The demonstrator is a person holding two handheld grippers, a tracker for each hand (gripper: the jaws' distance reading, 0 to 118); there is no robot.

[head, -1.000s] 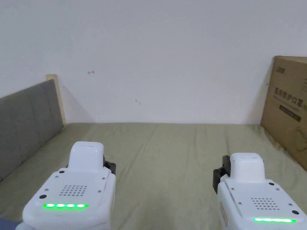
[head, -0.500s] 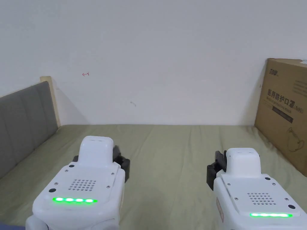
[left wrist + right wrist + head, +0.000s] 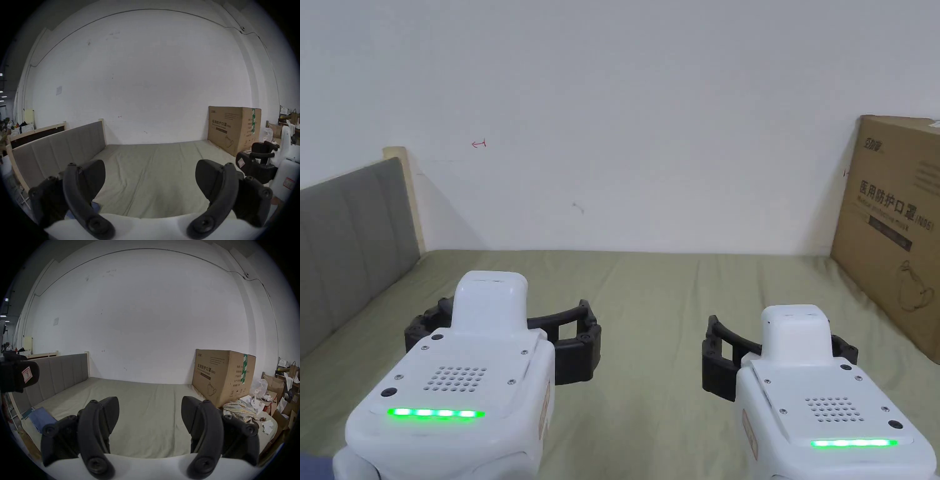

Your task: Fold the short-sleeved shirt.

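Though a plaid garment (image 3: 240, 408) (possibly the short-sleeved shirt, too crumpled to confirm) is lying heaped at the bed's right edge beside the cardboard box (image 3: 222, 374), nothing is lying on the olive sheet (image 3: 650, 300). Right gripper (image 3: 150, 415) and left gripper (image 3: 150, 178) are both hovering, jaws spread, empty. The garment is sitting right of both; better fetching it first and spreading it flat mid-bed.

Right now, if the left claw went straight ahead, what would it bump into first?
Probably nothing close: the left claw is open, with bare green sheet ahead. Carrying on level, it would likely reach the white wall.
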